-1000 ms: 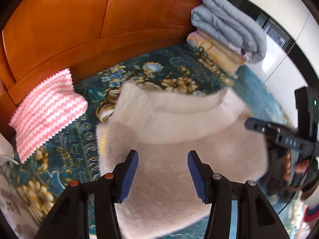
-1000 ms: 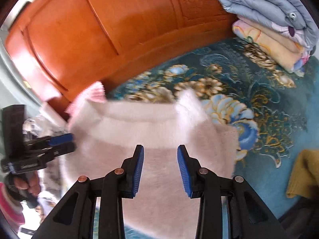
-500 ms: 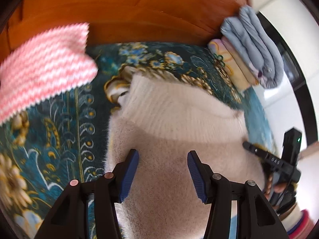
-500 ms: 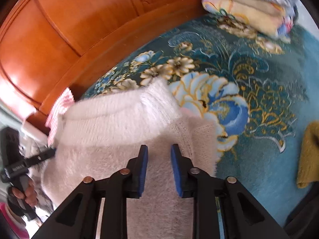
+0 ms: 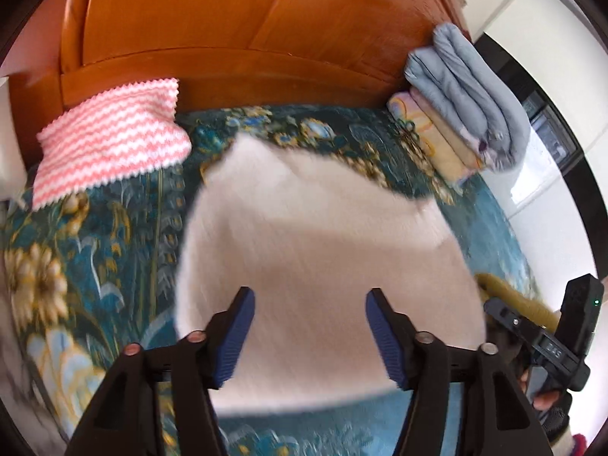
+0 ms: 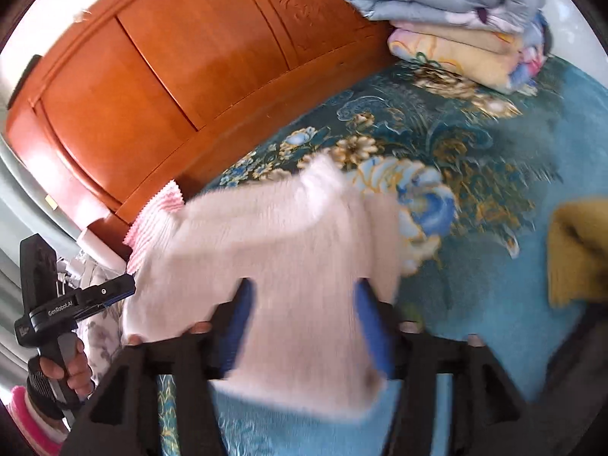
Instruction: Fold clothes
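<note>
Grippers nearest: left gripper [image 5: 307, 336] jaws are opening, blue pads standing clear of the fabric, nothing pinched. Right gripper [image 6: 302, 326] jaws are also opening wide, pads blurred, the cloth lying under and between them but not looking clamped. White fuzzy sweater [image 5: 319, 250] is lying on the teal floral bedspread [image 5: 110, 228], already doubled over into a compact block, top layer showing a ribbed edge [image 6: 266, 209]. Judging this garment's fold as nearly done, maybe needing smoothing or moving to a pile. Mustard garment [image 6: 577, 250] is sitting off to the right, apparently unfolded, likely next. Pink zigzag cloth [image 5: 110, 140] is resting near the headboard [image 5: 243, 30]; folded quilts [image 5: 471, 95] are stacked at the far corner.
</note>
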